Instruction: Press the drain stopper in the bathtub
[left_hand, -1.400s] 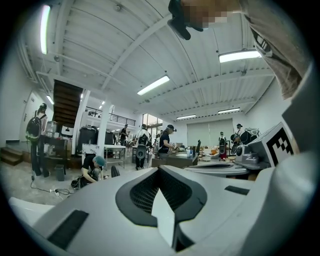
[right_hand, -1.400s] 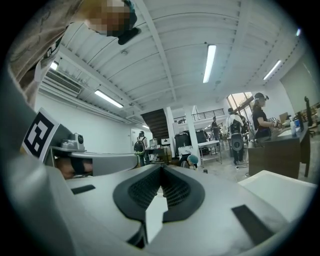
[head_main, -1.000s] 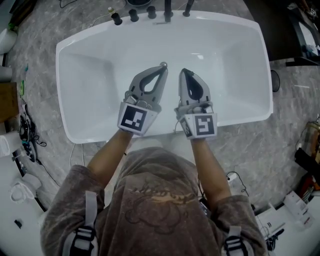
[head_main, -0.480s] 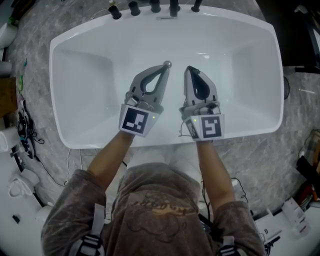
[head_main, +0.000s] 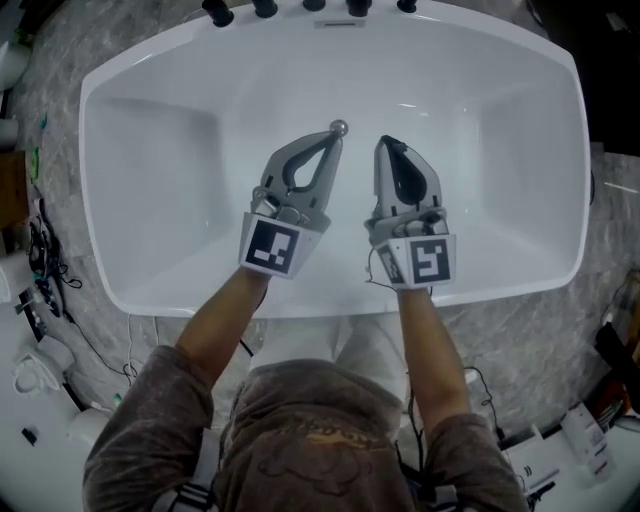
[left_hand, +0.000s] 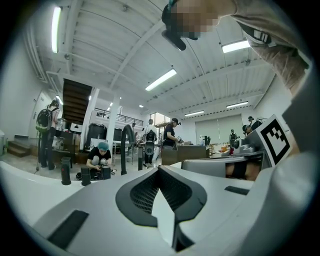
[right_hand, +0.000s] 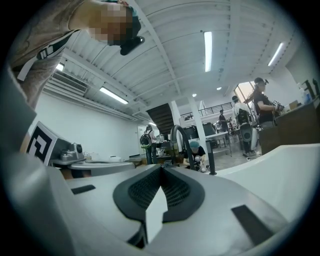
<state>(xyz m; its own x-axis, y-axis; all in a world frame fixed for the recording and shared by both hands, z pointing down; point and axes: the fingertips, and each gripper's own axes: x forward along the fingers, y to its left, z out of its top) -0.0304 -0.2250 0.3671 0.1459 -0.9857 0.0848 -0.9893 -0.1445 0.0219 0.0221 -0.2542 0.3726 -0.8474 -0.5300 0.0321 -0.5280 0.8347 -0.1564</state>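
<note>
The white bathtub (head_main: 150, 290) fills the head view. Its small chrome drain stopper (head_main: 339, 128) sits on the tub floor near the middle. My left gripper (head_main: 331, 138) is shut and empty, its tips right beside the stopper; I cannot tell if they touch. My right gripper (head_main: 386, 143) is also shut with nothing in it, a little right of the stopper. In the left gripper view the left gripper (left_hand: 160, 168) has its jaws closed together, and the right gripper (right_hand: 161, 168) shows the same in its own view. The stopper is hidden in both gripper views.
Black tap fittings (head_main: 262, 8) line the tub's far rim; a curved black spout (left_hand: 128, 145) and knobs (left_hand: 65, 177) show beyond the jaws. Cables and clutter (head_main: 40, 250) lie on the marbled floor at left. People stand in the room behind.
The tub has slid upward and grown larger in the head view. Both grippers keep their pose, the left tips staying by the stopper.
</note>
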